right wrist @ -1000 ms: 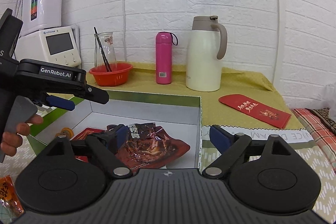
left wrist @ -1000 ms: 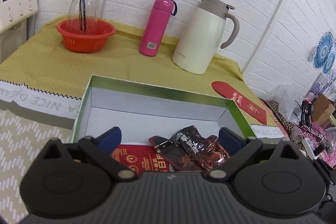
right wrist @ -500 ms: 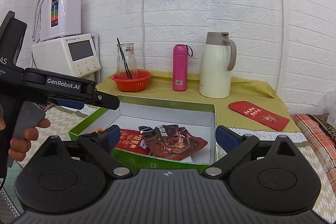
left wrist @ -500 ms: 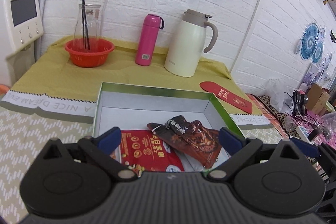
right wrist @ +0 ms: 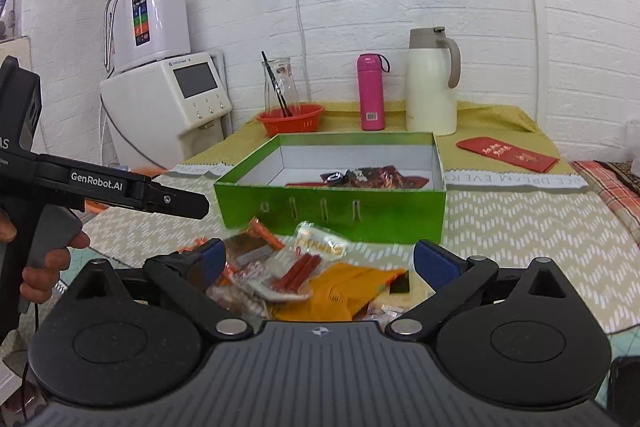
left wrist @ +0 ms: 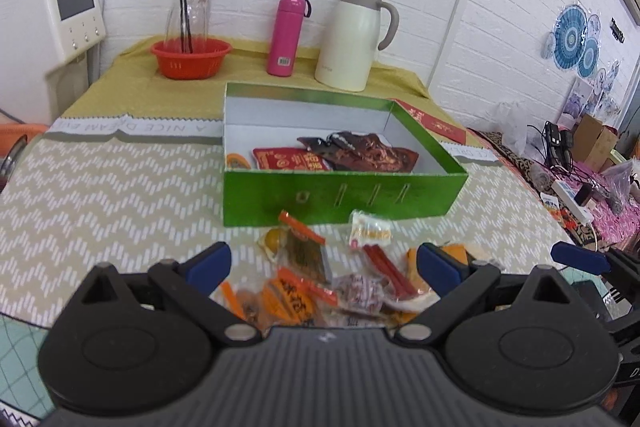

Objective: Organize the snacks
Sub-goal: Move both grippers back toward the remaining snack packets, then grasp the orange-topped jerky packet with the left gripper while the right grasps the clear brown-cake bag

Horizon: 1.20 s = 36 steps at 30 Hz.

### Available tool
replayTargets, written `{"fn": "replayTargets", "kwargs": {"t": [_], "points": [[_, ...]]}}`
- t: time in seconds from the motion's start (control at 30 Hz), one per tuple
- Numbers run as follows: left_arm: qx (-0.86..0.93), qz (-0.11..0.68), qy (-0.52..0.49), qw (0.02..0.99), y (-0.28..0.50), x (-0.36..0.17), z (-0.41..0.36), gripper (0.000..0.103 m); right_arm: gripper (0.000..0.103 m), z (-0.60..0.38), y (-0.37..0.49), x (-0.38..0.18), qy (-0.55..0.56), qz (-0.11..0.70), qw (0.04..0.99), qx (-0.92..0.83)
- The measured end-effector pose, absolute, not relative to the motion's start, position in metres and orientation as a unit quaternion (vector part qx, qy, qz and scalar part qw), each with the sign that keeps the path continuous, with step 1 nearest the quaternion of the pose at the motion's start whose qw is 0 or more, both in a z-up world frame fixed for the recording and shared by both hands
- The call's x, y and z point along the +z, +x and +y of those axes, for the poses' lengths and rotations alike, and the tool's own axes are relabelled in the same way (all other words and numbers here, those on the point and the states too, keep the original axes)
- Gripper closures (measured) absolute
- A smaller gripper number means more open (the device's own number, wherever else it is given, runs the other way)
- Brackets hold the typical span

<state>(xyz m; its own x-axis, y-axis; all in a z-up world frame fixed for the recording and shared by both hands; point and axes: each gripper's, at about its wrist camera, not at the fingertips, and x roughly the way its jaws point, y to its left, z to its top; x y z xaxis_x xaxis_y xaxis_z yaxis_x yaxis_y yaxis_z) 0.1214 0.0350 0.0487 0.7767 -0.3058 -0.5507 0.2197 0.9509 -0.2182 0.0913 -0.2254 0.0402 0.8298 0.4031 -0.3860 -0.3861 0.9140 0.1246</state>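
A green box (left wrist: 340,197) (right wrist: 332,205) stands open on the patterned cloth, with a red packet (left wrist: 290,159) and a dark brown packet (left wrist: 360,153) (right wrist: 372,175) lying in it. In front of the box lies a heap of small snack packets (left wrist: 320,275) (right wrist: 304,271), among them an orange pouch (right wrist: 344,291) and red sticks (left wrist: 386,265). My left gripper (left wrist: 324,263) hangs open above the heap, holding nothing. My right gripper (right wrist: 320,261) is open too, just short of the heap. The left tool (right wrist: 104,187) and the hand on it show at the left of the right wrist view.
Behind the box stand a red basket with a glass carafe (left wrist: 190,57), a pink flask (left wrist: 286,35) and a cream jug (left wrist: 354,39). A red envelope (right wrist: 506,154) lies at the back right. A white appliance (right wrist: 168,103) stands left; cables and clutter (left wrist: 580,179) lie right.
Both grippers have pulled back from over the box, towards me. The heap of loose packets in front of the box has come into view under them. Both stayed open.
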Motion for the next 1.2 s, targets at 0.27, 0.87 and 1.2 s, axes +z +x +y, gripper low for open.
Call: {"fn": "replayTargets", "kwargs": {"t": [0.27, 0.87, 1.2], "points": [[-0.09, 0.349, -0.05, 0.931, 0.084, 0.007, 0.074, 0.006, 0.0, -0.188, 0.071, 0.004, 0.011, 0.262, 0.929, 0.261], [-0.1, 0.363, -0.079, 0.923, 0.07, -0.005, 0.093, 0.006, 0.036, -0.152, 0.093, -0.018, -0.043, 0.269, 0.931, 0.243], [-0.19, 0.365, -0.058, 0.91, 0.087, 0.005, 0.044, 0.006, 0.035, -0.191, 0.06, -0.019, -0.036, 0.27, 0.936, 0.223]]}}
